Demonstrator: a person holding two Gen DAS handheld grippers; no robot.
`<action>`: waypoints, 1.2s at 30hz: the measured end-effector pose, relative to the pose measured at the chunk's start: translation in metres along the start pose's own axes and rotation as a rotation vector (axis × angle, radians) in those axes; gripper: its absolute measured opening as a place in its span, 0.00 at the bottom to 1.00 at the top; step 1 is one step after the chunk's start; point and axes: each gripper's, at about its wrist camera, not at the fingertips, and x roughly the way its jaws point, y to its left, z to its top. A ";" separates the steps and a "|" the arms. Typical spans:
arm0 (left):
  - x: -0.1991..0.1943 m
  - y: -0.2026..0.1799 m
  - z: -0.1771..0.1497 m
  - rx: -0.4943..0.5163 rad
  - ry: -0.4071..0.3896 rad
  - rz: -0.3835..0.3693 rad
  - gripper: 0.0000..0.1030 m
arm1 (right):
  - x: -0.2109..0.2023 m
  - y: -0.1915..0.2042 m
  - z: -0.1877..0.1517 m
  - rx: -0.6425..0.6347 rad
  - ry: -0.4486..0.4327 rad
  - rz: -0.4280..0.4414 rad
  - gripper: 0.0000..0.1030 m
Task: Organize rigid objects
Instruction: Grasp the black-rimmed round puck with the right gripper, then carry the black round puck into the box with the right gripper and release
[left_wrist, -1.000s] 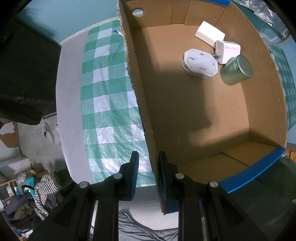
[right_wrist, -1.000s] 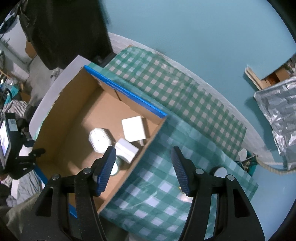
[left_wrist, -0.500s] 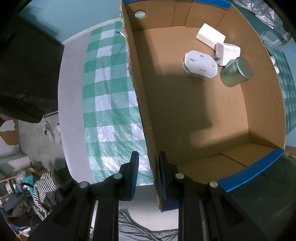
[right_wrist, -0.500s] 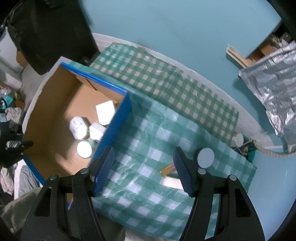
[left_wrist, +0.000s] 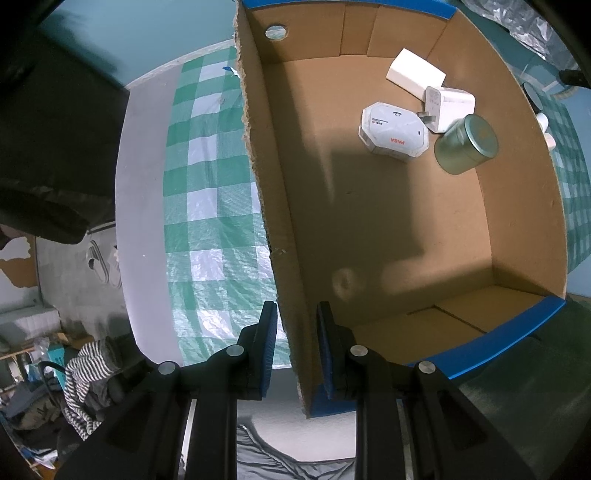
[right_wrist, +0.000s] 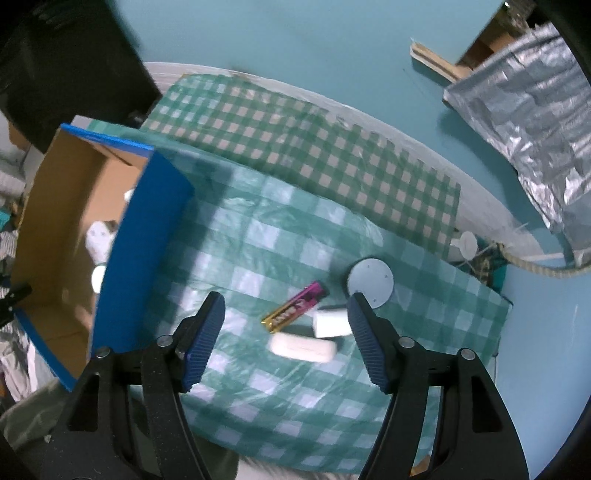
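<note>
White bar (right_wrist: 302, 346) below right gripper (right_wrist: 286, 336), opening, empty; left gripper (left_wrist: 295, 334) pinching cardboard box wall (left_wrist: 284, 280).

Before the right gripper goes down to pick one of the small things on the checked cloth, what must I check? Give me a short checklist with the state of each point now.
1. Left gripper holds the cardboard box by its wall: ok.
2. Right gripper empty, jaws opening: ok.
3. One target centred between the jaws: not ok; the battery, the white oval bar and the white block all lie there.
4. Targets lie apart: cannot tell; the picture is blurred.
5. Free floor in the box beside the green tin: ok.
</note>
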 end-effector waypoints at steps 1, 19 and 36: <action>0.000 -0.001 0.000 0.001 0.000 0.001 0.21 | 0.004 -0.005 0.000 0.009 0.005 -0.006 0.71; 0.000 -0.011 -0.007 -0.039 0.016 0.004 0.21 | 0.112 -0.103 0.009 0.244 0.105 0.018 0.72; 0.001 -0.010 -0.008 -0.055 0.026 0.005 0.21 | 0.138 -0.096 0.003 0.236 0.117 0.019 0.60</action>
